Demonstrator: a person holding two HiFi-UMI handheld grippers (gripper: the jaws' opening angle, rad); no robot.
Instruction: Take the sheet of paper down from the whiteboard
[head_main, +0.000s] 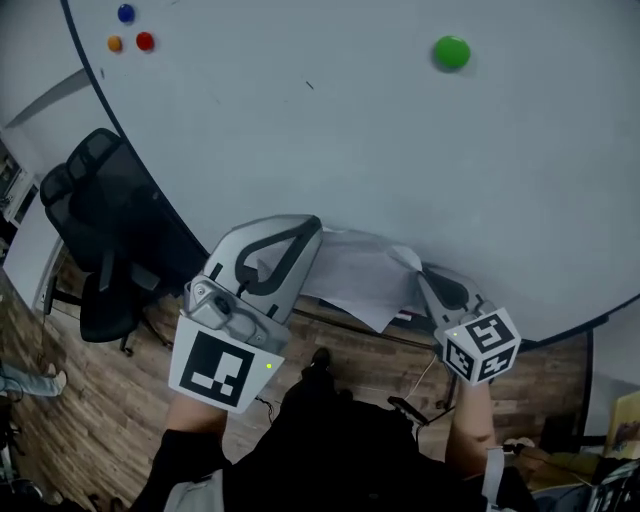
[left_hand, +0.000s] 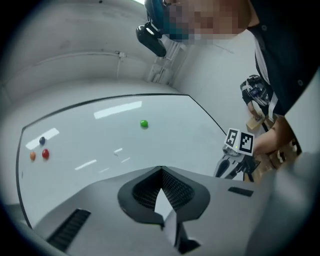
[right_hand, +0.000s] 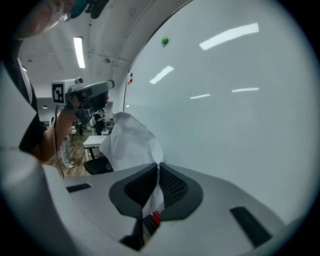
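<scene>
While near the whiteboard's (head_main: 350, 130) lower edge, sheet of paper (head_main: 360, 282) tight in left tool (left_hand: 161, 171) and right tool (right_hand: 158, 166).

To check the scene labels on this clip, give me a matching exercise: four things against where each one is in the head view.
1 green magnet
2 sheet of paper
3 office chair
4 red magnet

A on the wood floor, left
B clamped by left gripper and right gripper
C alone, upper right of whiteboard
D beside orange magnet and blue magnet

Pairs: 1-C, 2-B, 3-A, 4-D
</scene>
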